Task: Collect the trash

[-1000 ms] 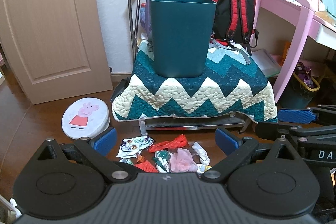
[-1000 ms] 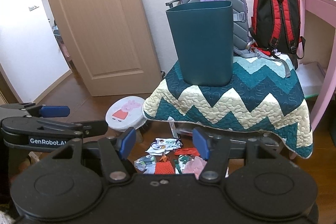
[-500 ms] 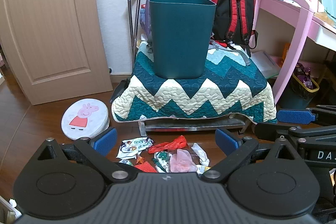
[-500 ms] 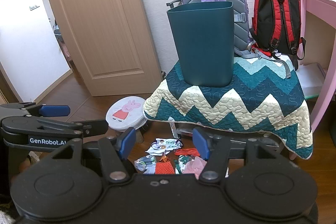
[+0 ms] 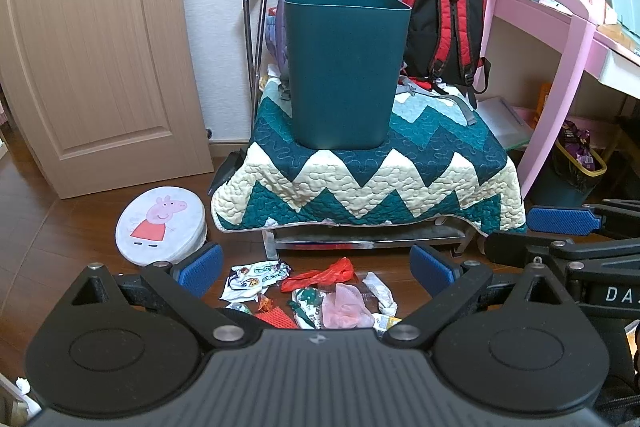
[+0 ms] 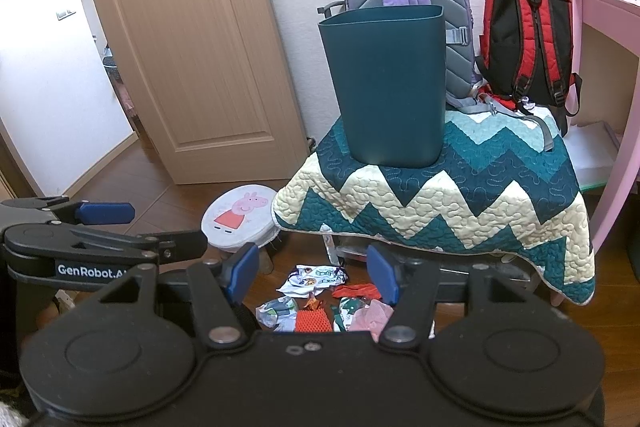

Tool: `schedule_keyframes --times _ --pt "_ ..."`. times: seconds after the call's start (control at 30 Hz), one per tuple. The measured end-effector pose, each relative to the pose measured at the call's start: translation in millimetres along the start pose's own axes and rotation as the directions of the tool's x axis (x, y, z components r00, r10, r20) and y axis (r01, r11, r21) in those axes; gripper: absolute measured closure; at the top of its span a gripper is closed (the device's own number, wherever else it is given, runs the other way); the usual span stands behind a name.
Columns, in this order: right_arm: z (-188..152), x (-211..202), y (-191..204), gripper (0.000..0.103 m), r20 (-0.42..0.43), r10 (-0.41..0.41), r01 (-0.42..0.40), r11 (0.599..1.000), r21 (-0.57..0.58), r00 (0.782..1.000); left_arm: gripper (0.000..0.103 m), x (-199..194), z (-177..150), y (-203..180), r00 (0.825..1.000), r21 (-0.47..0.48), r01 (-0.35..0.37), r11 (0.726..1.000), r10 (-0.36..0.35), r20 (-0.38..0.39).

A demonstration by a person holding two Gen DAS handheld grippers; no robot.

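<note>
Both sets of jaws stand spread and empty; the left gripper (image 5: pixel 316 269) and the right gripper (image 6: pixel 312 273) hang side by side above the floor, neither touching anything.

Trash location: a loose heap of trash (image 5: pixel 312 293) lies on the brown wooden floor, just in front of the low bench draped with a zigzag quilt (image 5: pixel 368 183); it sits between the blue fingertips in both wrist views. Items identified: a white printed wrapper (image 5: pixel 256 275) at the left; a red plastic scrap (image 5: pixel 320 273) behind the middle; a pink crumpled bag (image 5: pixel 344 309); an orange mesh piece (image 6: pixel 314 321); a white twisted scrap (image 5: pixel 380 293) at the right. The pieces touch or overlap one another.

Receptacle: a dark teal bin (image 5: pixel 346 67) stands upright on the quilt, well above the heap, open at the top; its inside is not visible.

Handling assessment: the pieces appear light, thin and soft; film wrappers are likely slippery and will crumple under the pads rather than resist; nothing looks fragile. Flat pieces offer little to pinch; best purchase is judged to be on raised folds, such as the bunched crest of the red scrap or the puffed middle of the pink bag; the mesh should catch readily on the pads.

Risk: neighbouring pieces may lift together and drop on the way up to the bin.
</note>
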State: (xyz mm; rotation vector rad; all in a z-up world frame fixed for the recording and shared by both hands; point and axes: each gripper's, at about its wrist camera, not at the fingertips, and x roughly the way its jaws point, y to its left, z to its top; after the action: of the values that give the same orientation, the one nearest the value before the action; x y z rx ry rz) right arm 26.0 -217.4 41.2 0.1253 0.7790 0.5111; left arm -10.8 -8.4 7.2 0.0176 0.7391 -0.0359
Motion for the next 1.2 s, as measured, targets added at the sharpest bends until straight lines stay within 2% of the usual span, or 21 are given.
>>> schedule_keyframes --times 0.57,0.9,1.03,1.2 --pt "1 -1 -1 0.043 -0.009 -0.004 0.004 1.0 0.007 1.0 0.003 0 -6 -6 1.0 -0.002 0.013 1.0 -0.013 -0.012" --pt "-2 16 -9 0.043 -0.049 -0.007 0.008 1.0 0.017 0.999 0.003 24 -4 4 0.998 -0.02 0.034 0.999 -0.035 -0.059" --pt "3 32 -16 0.043 -0.058 -0.014 0.014 1.0 -0.012 0.998 0.003 43 3 18 0.996 -0.049 0.037 0.998 -0.04 -0.075" --pt "21 73 -40 0.043 -0.085 -0.039 0.036 0.999 -0.035 0.996 0.003 80 23 58 0.998 -0.106 -0.036 0.994 0.031 -0.047"
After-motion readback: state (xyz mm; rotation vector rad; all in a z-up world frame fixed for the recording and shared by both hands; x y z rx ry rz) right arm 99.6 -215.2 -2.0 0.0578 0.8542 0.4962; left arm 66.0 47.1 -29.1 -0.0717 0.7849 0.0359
